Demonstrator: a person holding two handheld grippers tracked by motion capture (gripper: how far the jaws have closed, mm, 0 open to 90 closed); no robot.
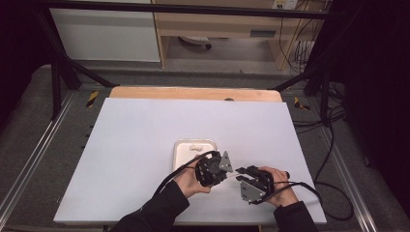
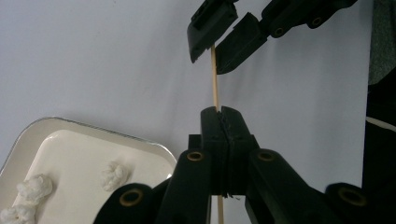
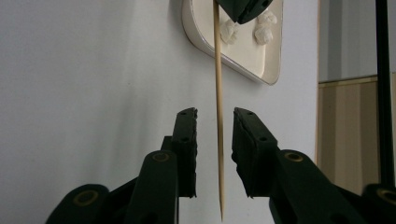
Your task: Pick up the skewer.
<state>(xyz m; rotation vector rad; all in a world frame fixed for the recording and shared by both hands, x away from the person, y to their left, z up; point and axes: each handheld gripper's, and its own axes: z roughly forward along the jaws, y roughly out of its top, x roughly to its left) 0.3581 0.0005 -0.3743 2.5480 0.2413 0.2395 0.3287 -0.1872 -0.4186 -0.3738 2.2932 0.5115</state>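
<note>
Right gripper view, nearest first: my right gripper (image 3: 215, 149) has its jaws apart w/ the skewer (image 3: 217, 107) running down the gap between them, pads not yet pressing on it. I read that as lining up a second grip, so the stick can be steadied at both ends or passed across. Further along that stick, the left gripper (image 2: 223, 140) is clamped tight on it, jaws together w/ only the thin wood between; that's what keeps it off the table (image 1: 135, 145). In the high view both hands meet near the table's near edge, just right of centre, skewer bridging the two grippers.

The skewer itself: thin, pale wood, straight, tapering to a sharp point at the right-gripper end. Nothing threaded on it yet.

Beyond, the white tray (image 1: 180, 155) sits just behind the left gripper, holding a few small white lumpy pieces (image 2: 114, 175), probably what gets speared, tho I can't tell what they are.
</note>
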